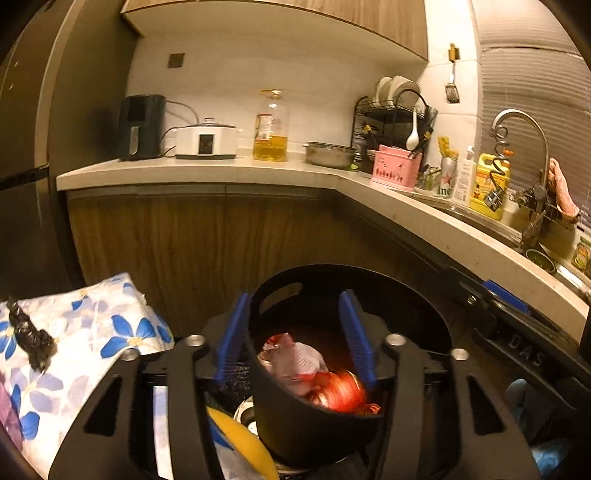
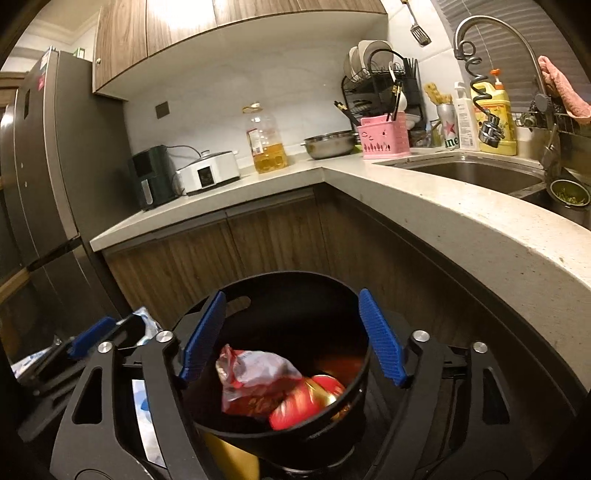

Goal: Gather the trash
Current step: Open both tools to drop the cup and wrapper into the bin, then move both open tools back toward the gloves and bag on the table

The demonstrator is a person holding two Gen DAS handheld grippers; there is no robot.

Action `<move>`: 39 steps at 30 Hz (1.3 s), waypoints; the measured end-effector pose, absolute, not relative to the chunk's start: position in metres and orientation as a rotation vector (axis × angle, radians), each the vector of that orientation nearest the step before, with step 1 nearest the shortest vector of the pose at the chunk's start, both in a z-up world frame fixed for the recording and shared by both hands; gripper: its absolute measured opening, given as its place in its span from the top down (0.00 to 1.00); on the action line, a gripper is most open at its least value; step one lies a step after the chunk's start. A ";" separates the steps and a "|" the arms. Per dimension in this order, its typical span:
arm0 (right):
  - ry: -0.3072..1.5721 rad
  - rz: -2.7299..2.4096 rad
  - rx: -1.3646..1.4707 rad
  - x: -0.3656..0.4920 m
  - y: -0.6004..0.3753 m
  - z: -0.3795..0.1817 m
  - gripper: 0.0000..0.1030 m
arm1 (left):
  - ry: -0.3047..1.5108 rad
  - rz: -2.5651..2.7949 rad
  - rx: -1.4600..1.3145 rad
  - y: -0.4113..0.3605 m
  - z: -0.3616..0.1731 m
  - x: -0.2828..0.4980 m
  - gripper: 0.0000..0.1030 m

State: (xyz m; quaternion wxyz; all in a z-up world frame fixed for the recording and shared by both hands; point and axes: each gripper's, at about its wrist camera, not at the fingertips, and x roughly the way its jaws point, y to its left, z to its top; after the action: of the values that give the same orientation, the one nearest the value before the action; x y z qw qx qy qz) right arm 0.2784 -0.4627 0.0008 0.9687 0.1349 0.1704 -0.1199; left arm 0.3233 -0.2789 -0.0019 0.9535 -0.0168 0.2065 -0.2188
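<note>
A black round bin [image 1: 277, 291] stands low in front of the counter cabinets. Inside lie a crumpled clear-and-red wrapper [image 1: 291, 362] and a blurred red piece of packaging [image 1: 343, 395]. My left gripper [image 1: 295, 338] hangs open above the bin, its left pad outside the rim and its right pad over the inside, with nothing held. In the right wrist view my right gripper [image 2: 291, 336] stands open over the same bin [image 2: 295, 284], its pads wide at either side of the rim. The wrapper [image 2: 255, 373] and the red piece [image 2: 306, 398] lie below it.
An L-shaped countertop [image 2: 443, 206] wraps the back and right, with a sink [image 2: 476, 173], faucet [image 2: 491, 22], oil bottle [image 2: 264, 140], a beer can [image 1: 446, 177] and a pink caddy [image 2: 384, 142]. A fridge [image 2: 40, 184] stands left. Floral fabric [image 1: 92, 332] lies left of the bin.
</note>
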 end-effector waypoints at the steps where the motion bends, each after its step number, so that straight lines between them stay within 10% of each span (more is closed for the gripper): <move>1: 0.351 -0.241 0.268 0.276 -0.461 0.000 0.24 | 0.419 -0.437 -0.042 -0.275 -0.002 0.321 0.38; 17: 0.377 -0.239 0.137 0.234 -0.404 0.001 0.20 | 0.433 -0.219 -0.005 -0.210 -0.005 0.272 0.08; 39: 0.393 -0.088 0.104 0.194 -0.315 -0.006 0.20 | 0.389 -0.015 -0.045 -0.110 -0.005 0.198 0.06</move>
State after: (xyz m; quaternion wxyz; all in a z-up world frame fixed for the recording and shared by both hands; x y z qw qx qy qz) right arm 0.1942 -0.3145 -0.0061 0.9785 0.0514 0.1949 -0.0438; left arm 0.1983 -0.1101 -0.0048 0.9808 -0.0225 0.1935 -0.0074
